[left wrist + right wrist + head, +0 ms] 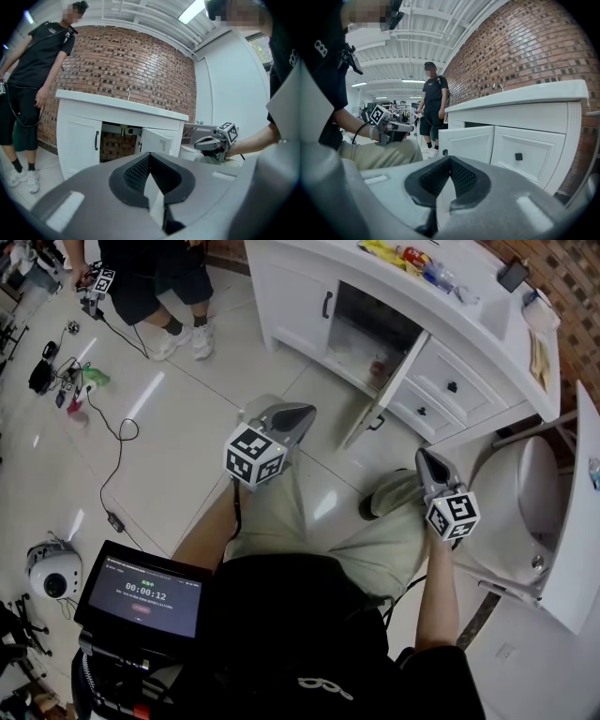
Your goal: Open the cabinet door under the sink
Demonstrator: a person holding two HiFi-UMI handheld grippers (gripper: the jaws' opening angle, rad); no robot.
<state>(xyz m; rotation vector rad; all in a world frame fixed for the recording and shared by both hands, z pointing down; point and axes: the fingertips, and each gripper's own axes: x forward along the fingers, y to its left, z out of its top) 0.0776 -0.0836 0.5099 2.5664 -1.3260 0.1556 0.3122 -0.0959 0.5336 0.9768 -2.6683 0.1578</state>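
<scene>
Closest to the head camera is the seated person's lap, with the left gripper (298, 416) and the right gripper (424, 460) each resting on a thigh. Each has its jaws pressed together on nothing.

Straight ahead of both, well apart from them, the cabinet door (384, 395) already stands swung out from the cabinet (300, 282), and the dark opening (366, 334) beyond it is exposed. So the job looks essentially done (the neighbouring door (305, 296) is shut).

If more swing were wanted, I'd judge the right gripper the better placed. It should part its jaws first, reach forward to the door's handle (375, 423), then draw along the hinge's arc rather than straight back.

The door's long axis is upright. It is hinged beside the drawers (450, 385), and its free edge points out toward the gap between the two grippers.
</scene>
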